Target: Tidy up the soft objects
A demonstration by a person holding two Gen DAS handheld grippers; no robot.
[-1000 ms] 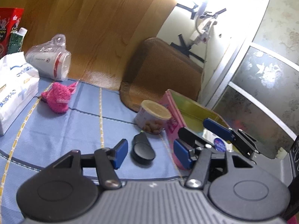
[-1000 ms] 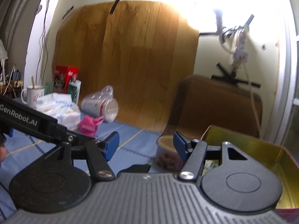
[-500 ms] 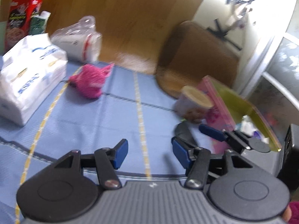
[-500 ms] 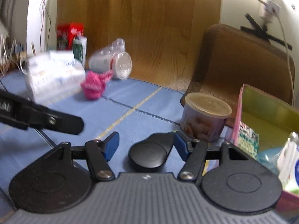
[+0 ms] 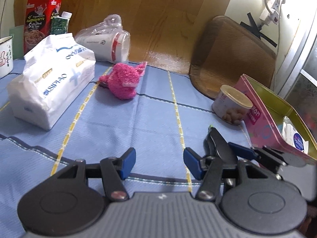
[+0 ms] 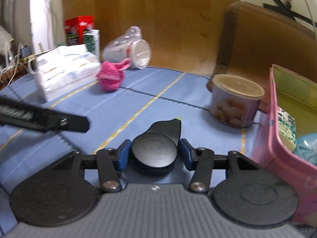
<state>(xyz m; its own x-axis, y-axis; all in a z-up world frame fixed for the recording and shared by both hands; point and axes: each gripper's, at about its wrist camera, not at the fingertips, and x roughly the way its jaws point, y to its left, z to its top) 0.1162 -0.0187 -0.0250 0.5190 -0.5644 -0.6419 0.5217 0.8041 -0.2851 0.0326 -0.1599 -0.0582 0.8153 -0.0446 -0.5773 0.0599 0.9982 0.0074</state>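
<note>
Enamel mug (image 5: 5, 56): far left edge of the left wrist view, white, upright on the blue tablecloth (image 5: 111, 119); its inside is not visible.
Red snack box (image 5: 40, 17): upper left, upright against the wooden panel, with a small green carton (image 5: 59, 22) just beside it on the right.
Tissue pack (image 5: 52, 85): left of centre, white soft pack lying flat on the cloth, sealed.
Bagged paper cups (image 5: 105, 41): a stack on its side inside a clear plastic bag, behind the tissue pack, mouth facing right.
Pink knitted item (image 5: 123, 80): centre of the left wrist view, loose on the cloth, just in front of the bagged cups, well apart from both grippers.
Left gripper (image 5: 159, 163): bottom centre, jaws apart over bare cloth, nothing between the blue pads.
Black hinged case (image 6: 156, 149): lower centre of the right wrist view, closed, lying on the cloth.
Right gripper (image 6: 154, 154): jaws closing around the black case; both pads sit just beside its round end, and contact cannot be confirmed.
Snack tub (image 6: 235, 101): right of centre, upright, lid on, pale pieces showing through the wall.
Pink tin (image 6: 277, 138): right edge, open-topped with a yellow-green interior; it holds a printed packet and a pale blue soft item (image 6: 306, 144).
</note>
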